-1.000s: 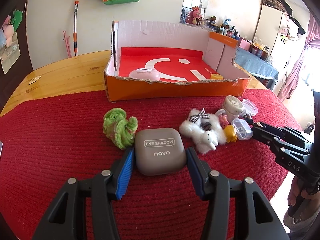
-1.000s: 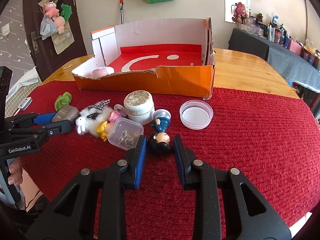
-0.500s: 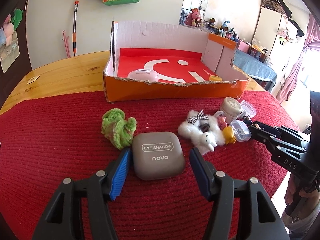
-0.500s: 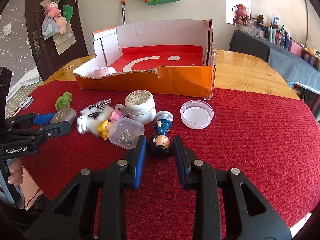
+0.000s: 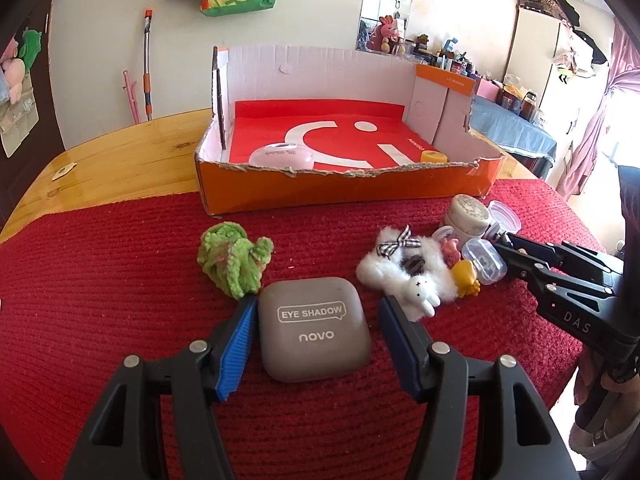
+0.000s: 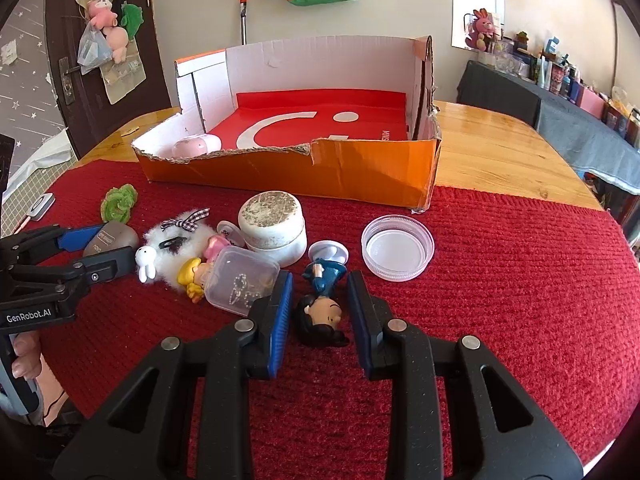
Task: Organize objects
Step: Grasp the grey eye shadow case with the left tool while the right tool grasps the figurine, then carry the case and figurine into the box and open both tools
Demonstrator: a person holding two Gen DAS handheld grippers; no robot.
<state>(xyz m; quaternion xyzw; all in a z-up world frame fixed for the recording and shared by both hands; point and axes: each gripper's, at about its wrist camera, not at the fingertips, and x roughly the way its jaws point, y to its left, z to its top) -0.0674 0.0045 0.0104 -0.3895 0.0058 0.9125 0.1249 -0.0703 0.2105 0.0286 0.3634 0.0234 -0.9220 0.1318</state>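
Observation:
A grey eye shadow case (image 5: 314, 330) lies flat on the red mat (image 5: 100, 300), between the fingers of my left gripper (image 5: 318, 300). The jaws stand open, with a small gap on each side of the case. In the right wrist view, a small doll figurine (image 6: 320, 312) in blue with black hair lies on the mat. My right gripper (image 6: 320, 278) is shut on it, the pads against its head. The right gripper (image 5: 502, 242) also shows at the right of the left wrist view. The orange cardboard box (image 5: 340, 192) stands open behind the objects.
In the box lie a pink case (image 5: 282, 156) and a small yellow item (image 5: 433, 157). On the mat are a green plush (image 5: 234, 260), a white fluffy clip (image 5: 404, 268), a white jar (image 6: 274, 228), a clear lid (image 6: 398, 248) and a clear small box (image 6: 240, 280).
The left jaws have widened and let go of the eye shadow case, which stays on the mat. The right gripper and the figurine have not moved.

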